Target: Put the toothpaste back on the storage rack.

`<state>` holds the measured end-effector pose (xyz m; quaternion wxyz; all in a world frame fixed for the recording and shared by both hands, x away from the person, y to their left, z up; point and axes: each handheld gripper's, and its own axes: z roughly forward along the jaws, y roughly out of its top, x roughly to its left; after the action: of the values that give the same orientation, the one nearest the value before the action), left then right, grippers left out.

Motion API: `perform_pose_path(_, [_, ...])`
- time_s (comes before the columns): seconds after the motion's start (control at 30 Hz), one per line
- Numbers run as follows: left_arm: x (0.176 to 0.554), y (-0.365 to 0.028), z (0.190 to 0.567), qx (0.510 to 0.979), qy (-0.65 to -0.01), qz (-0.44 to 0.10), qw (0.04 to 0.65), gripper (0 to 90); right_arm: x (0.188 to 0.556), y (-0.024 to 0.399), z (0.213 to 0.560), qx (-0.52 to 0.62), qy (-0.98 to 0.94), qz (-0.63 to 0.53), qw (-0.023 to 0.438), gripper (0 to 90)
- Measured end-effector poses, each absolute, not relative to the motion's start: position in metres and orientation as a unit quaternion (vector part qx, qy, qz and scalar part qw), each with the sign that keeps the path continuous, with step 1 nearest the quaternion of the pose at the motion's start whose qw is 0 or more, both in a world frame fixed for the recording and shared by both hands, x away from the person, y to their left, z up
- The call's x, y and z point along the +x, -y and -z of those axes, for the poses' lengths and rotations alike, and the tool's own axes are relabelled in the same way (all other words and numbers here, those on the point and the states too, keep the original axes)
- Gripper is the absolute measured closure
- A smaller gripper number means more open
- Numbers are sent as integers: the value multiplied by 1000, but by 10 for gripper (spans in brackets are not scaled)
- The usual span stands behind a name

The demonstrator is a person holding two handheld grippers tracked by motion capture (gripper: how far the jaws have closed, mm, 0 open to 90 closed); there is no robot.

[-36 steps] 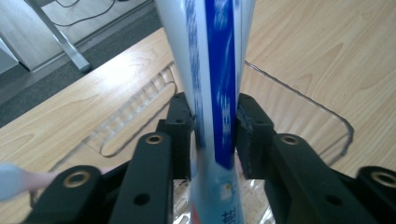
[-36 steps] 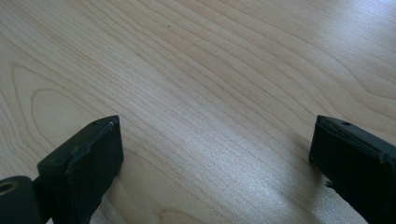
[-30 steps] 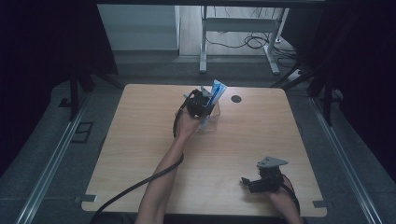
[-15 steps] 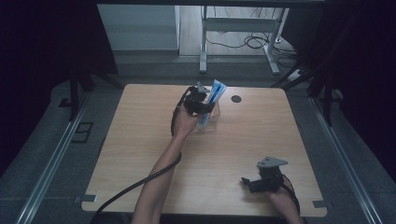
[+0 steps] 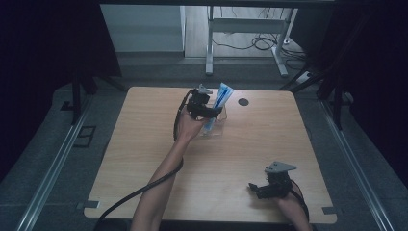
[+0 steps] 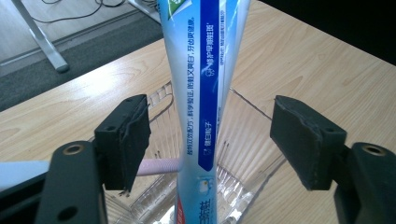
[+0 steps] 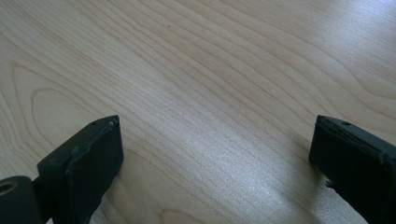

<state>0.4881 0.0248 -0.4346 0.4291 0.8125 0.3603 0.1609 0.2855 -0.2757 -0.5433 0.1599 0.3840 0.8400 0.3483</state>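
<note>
— Pale wooden table under dim light, dark floor all round, white desk legs and loose cables beyond the far edge. Small dark round spot on the wood near that far edge.

— And toward the far middle?

— Clear ribbed plastic container, standing on the table. Blue-and-white toothpaste tube upright inside, leaning a little, top end well above the rim. In the left gripper view, same tube dead centre, blue stripe with white print running down into the container.

— Left gripper?

— Left gripper right at the tube, held from the near left, forearm stretched across the table, black cable trailing back to the near edge. Jaws just been opening; now standing wide, one pad on each side of the tube, clear gaps on both sides, neither pad pressing. Tube between them but not gripped. Pale pinkish ridged rod poking out beside the left pad toward the tube; hard to tell what.

— Tube resting how?

— Lower end down in the container; exact contact with the bottom not visible through the ribbing. Standing without any hold from the pads.

— Right side?

— Right gripper low over the near right part of the table, well apart from the container, grey three-cornered plate on top. From its own camera, right gripper with jaws spread wide, nothing but bare wood grain between them.
</note>
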Motion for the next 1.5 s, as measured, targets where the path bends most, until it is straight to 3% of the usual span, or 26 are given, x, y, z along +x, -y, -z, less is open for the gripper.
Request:
perform_pose_path(0.4, [479, -30, 432, 810, -358, -137, 443, 154, 285, 276, 543, 385, -839, -349, 160, 28])
perform_pose_path(1.5, [443, -50, 432, 827, -331, -126, 436, 43, 285, 275, 543, 386, -839, -349, 160, 28])
